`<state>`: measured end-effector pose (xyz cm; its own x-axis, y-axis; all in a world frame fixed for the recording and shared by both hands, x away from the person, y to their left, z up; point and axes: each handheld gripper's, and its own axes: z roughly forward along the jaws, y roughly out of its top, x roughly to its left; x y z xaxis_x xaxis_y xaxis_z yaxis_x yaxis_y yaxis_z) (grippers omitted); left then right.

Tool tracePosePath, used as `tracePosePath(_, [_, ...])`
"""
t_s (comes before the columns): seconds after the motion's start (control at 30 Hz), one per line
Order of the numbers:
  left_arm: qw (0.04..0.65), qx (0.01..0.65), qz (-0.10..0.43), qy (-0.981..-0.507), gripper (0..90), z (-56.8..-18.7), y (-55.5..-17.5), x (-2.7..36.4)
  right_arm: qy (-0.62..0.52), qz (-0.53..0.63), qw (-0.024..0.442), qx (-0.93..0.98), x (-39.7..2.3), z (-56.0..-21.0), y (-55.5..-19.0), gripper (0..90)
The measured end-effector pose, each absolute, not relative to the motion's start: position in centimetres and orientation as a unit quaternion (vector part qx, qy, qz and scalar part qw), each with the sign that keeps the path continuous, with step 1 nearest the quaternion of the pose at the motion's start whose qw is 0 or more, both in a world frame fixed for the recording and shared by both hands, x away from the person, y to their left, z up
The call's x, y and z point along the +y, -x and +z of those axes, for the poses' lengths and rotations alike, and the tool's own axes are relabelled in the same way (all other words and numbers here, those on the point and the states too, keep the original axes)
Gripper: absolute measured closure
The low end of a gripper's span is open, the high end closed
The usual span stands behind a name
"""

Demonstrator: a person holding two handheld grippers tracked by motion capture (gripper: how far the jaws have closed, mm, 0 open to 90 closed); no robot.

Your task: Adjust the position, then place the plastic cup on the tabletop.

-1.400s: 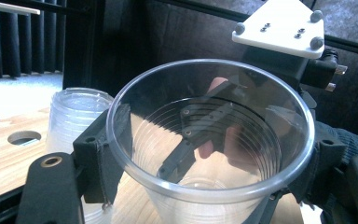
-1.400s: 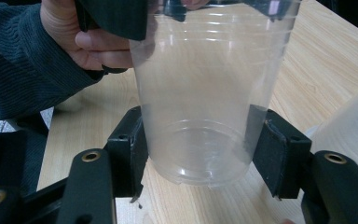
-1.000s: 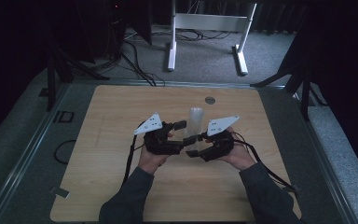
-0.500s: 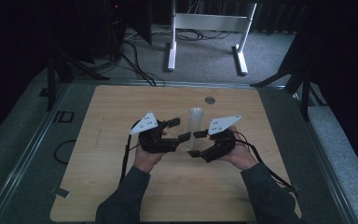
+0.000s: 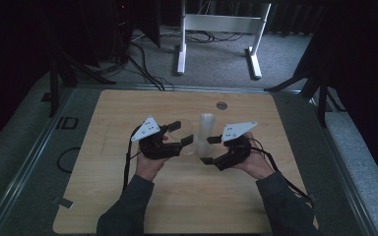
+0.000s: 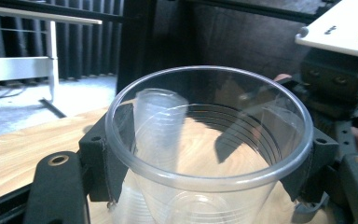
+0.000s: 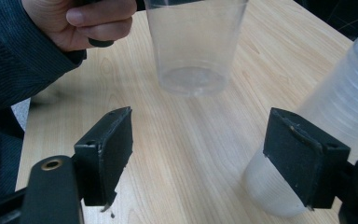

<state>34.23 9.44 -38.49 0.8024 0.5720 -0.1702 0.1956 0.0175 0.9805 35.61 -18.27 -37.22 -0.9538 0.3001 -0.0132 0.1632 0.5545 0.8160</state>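
Note:
My left gripper (image 5: 184,141) is shut on a single clear plastic cup (image 5: 187,142), upright, its pads (image 6: 114,154) pressing the wall just under the rim (image 6: 205,179). The same cup (image 7: 193,46) hangs in front of my right gripper. A stack of clear cups (image 5: 206,132) stands upright on the table between the two grippers. My right gripper (image 5: 209,150) has just been opening its jaws and is open, with nothing between the pads (image 7: 107,149). The stack (image 7: 340,130) sits just behind its right pad.
The wooden table top (image 5: 128,113) carries a small round grey disc (image 5: 221,105) near its far edge. A white stand (image 5: 216,24) and cables lie on the floor beyond. The person's left hand (image 7: 88,21) is close to the held cup.
My right jaws have spread apart next to the stack. My left gripper has shifted slightly left with the single cup, away from the stack.

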Motion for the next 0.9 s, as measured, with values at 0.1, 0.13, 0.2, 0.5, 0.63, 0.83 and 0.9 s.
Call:
tracePosePath(0.1, [0.653,0.289,0.156,-0.682,28.1,-38.5,-34.2,9.9,-0.133,0.452,0.077,0.879,-18.3,-37.2,-35.6,23.5])
tracePosePath(0.13, [0.651,0.291,0.161,-0.682,28.1,-38.5,-34.2,10.1,-0.133,0.452,0.077,0.879,-18.3,-37.2,-35.7,23.6])
tracePosePath(0.2, [0.648,0.298,0.166,-0.681,28.1,-38.6,-34.2,10.5,-0.135,0.453,0.078,0.878,-18.3,-37.2,-35.7,23.5])
tracePosePath(0.5, [0.643,0.318,0.185,-0.672,28.1,-38.8,-34.1,11.8,-0.139,0.455,0.079,0.876,-18.3,-37.1,-35.7,23.6])
tracePosePath(0.63, [0.641,0.325,0.193,-0.668,28.1,-38.8,-34.1,12.1,-0.144,0.459,0.081,0.873,-18.3,-37.1,-35.5,23.6])
tracePosePath(0.83, [0.632,0.332,0.206,-0.670,28.2,-39.0,-34.0,12.5,-0.149,0.459,0.083,0.872,-18.4,-37.0,-35.3,23.6])
tracePosePath(0.9, [0.632,0.332,0.206,-0.670,28.2,-39.0,-34.0,12.5,-0.148,0.461,0.083,0.871,-18.4,-37.0,-35.3,23.6])
